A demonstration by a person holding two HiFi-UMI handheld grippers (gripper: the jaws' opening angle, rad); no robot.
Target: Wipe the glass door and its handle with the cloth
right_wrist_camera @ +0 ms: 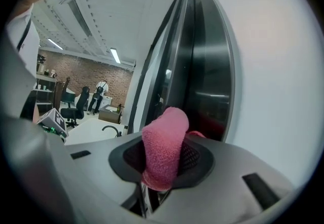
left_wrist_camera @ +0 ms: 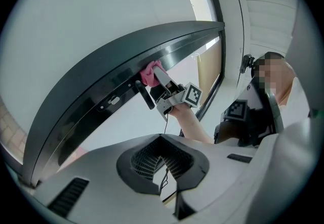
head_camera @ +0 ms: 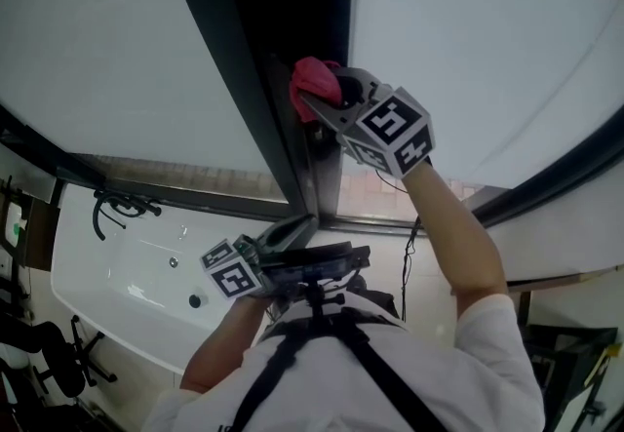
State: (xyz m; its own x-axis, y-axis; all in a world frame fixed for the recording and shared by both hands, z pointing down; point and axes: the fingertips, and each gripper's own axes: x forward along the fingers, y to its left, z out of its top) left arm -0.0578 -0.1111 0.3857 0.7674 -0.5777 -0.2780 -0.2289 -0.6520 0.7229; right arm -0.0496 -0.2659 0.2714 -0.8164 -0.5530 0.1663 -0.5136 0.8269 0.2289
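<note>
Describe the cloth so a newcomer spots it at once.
Find the dark door frame between the two pale glass panes. On it, the right gripper holds a small bunched cloth. It is the only pink, fluffy thing among grey, black and white.

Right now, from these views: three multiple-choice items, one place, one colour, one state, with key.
1. Where is the cloth? A lying on the floor; B against the dark door frame; C draped on a chair.
2. Cloth colour? A pink; B blue; C white.
3. The right gripper jaws are: A open, empty; B shut on the cloth; C shut, empty.
Key: 1 B, the head view shows it raised to the frame; 2 A, pink in every view; 3 B, the right gripper view shows it pinched between them.
</note>
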